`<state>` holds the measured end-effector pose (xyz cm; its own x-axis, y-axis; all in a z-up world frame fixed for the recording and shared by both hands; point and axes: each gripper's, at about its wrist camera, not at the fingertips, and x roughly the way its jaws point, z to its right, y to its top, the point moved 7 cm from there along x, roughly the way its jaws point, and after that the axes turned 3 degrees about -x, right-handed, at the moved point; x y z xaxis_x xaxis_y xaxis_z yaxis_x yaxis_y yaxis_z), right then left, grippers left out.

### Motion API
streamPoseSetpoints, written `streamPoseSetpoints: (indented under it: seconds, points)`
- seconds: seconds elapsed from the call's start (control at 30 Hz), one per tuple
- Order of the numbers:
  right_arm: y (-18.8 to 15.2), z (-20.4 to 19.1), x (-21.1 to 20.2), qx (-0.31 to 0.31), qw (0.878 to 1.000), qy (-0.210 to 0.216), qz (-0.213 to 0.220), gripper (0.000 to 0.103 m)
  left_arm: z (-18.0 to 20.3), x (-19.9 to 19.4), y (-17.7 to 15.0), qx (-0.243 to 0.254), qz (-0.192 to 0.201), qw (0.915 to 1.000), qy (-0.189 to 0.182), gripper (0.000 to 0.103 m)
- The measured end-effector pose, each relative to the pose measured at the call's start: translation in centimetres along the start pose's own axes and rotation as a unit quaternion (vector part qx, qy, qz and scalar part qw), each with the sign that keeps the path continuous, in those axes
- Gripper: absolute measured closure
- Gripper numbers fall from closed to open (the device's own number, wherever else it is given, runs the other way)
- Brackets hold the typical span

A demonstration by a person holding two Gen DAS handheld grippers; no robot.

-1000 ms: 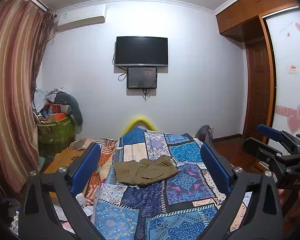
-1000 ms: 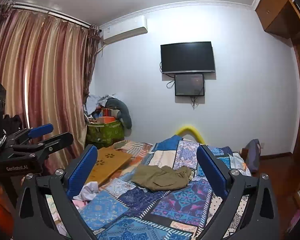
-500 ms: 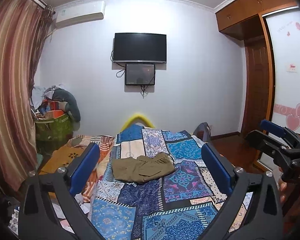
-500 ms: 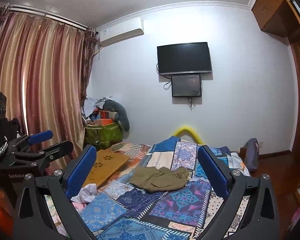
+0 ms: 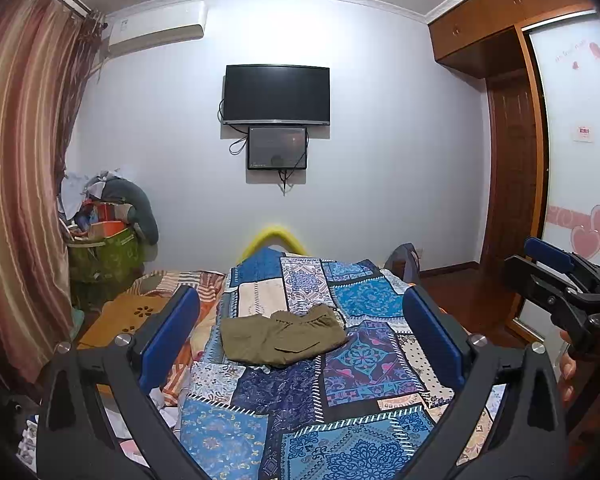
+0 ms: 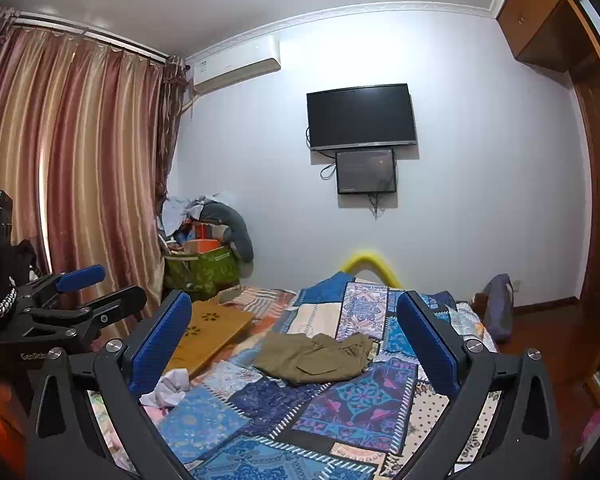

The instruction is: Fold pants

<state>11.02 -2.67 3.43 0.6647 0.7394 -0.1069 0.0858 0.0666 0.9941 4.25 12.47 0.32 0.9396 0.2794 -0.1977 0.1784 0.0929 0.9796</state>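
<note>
Olive-green pants [image 5: 281, 335] lying in a loosely bunched, roughly folded heap near the middle of a bed [image 5: 352, 432], on a patchwork quilt [image 5: 364, 364] of blue, purple and cream squares. Waistband end rumpled toward the right, one pocket flap showing on top.

Left gripper [image 5: 300, 332] held above the near end of the bed, aimed along its length, blue-padded fingers [image 5: 168, 336] spread wide with nothing between them; pants framed in the gap but well apart from both pads. Right gripper [image 6: 296, 336] likewise raised over the near end, blue fingers [image 6: 160, 340] spread wide and empty, pants [image 6: 314, 357] lying beyond and between them, untouched.

From the left wrist view, right gripper [image 5: 556, 276] seen side-on at the right edge, with part of a hand [image 5: 568, 368] below it. From the right wrist view, left gripper [image 6: 84, 292] seen at the left edge.

On the bed's left side, a wooden lap tray [image 6: 208, 332] with flower cut-outs, and crumpled white cloth [image 6: 168, 390] near the left finger. Beyond, a green basket [image 6: 200, 270] piled with clothes beside striped curtains [image 6: 80, 168]. On the far wall, a dark television [image 5: 277, 94] with a smaller screen [image 5: 277, 148] just under it, and an air conditioner [image 5: 156, 28] high at the left. Yellow curved rail [image 5: 274, 236] at the bed's far end. Wooden wardrobe [image 5: 512, 152] at the right.
</note>
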Motion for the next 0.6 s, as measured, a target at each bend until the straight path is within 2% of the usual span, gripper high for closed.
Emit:
streamPoseSetpoints:
  seconds: [0.6]
  points:
    - [0.19, 0.3, -0.32, 0.005, 1.0, 0.0, 0.002, 0.001, 0.58, 0.21, -0.07, 0.0, -0.007, 0.9999, -0.011, 0.0]
